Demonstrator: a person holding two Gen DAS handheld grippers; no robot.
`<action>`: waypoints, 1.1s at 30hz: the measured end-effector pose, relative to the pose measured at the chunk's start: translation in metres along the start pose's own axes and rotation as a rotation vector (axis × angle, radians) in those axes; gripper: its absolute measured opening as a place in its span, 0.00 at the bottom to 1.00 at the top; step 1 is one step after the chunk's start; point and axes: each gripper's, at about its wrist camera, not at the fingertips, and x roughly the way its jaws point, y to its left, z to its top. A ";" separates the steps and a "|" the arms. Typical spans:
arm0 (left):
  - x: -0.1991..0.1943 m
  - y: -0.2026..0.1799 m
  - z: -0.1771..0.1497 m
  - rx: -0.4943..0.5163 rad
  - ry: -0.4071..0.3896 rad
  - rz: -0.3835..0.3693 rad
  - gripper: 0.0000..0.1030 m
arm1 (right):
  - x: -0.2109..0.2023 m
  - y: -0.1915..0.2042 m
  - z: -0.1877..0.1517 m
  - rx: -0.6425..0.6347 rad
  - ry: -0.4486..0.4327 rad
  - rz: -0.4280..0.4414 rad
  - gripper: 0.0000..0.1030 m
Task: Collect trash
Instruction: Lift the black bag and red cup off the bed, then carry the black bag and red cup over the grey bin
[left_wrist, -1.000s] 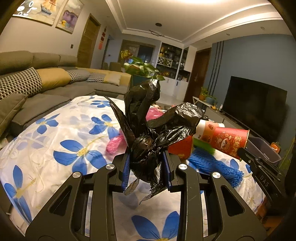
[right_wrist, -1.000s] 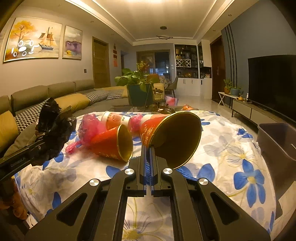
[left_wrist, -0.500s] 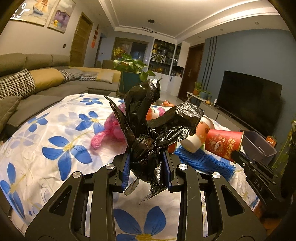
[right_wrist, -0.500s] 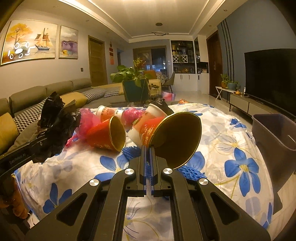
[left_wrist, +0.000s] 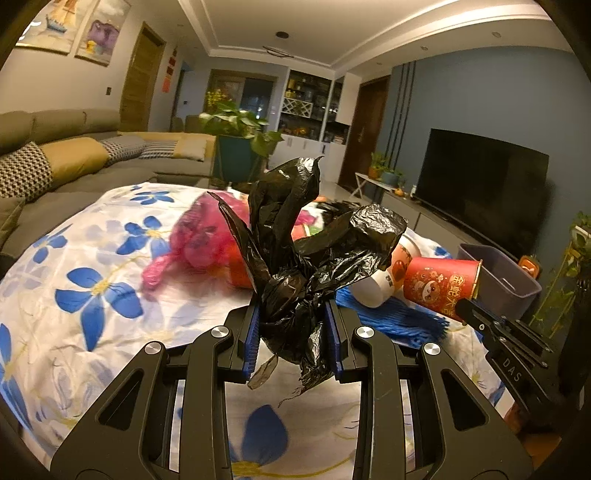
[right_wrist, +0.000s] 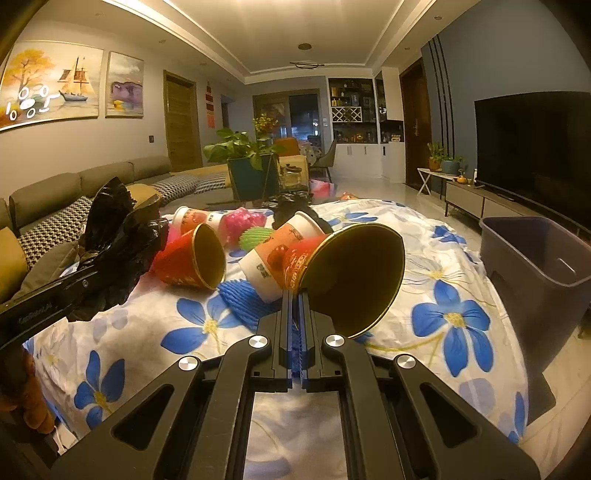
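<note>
My left gripper (left_wrist: 293, 314) is shut on a crumpled black plastic bag (left_wrist: 295, 258), which sticks up between the blue pads above the flowered tablecloth (left_wrist: 92, 295). My right gripper (right_wrist: 295, 295) is shut on the rim of a red paper cup (right_wrist: 354, 273) with a gold inside, held tilted with its mouth toward the camera. In the left wrist view that red cup (left_wrist: 439, 286) hangs at the right, with the right gripper (left_wrist: 469, 308) pinching it. The right wrist view shows the black bag (right_wrist: 114, 236) at the left in the left gripper (right_wrist: 122, 266).
A grey bin (right_wrist: 535, 258) stands off the table's right edge. On the cloth lie another red cup (right_wrist: 192, 258), a white cup (right_wrist: 273, 254), a blue foam net (right_wrist: 240, 299), a pink bag (right_wrist: 240, 221) and a green foam sleeve (right_wrist: 255, 234). A sofa (left_wrist: 74, 158) runs along the left.
Both grippers have moved rightward over the table with their loads. The grey bin now looks closer in both views. Neither grip has changed.
</note>
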 end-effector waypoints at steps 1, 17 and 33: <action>0.001 -0.003 -0.001 0.003 0.003 -0.007 0.28 | 0.000 -0.001 0.000 0.002 0.001 -0.001 0.04; 0.017 -0.041 -0.006 0.057 0.037 -0.091 0.28 | -0.016 -0.026 -0.005 0.018 0.006 -0.051 0.04; 0.030 -0.116 0.026 0.166 -0.036 -0.248 0.28 | -0.049 -0.075 0.022 0.030 -0.091 -0.162 0.04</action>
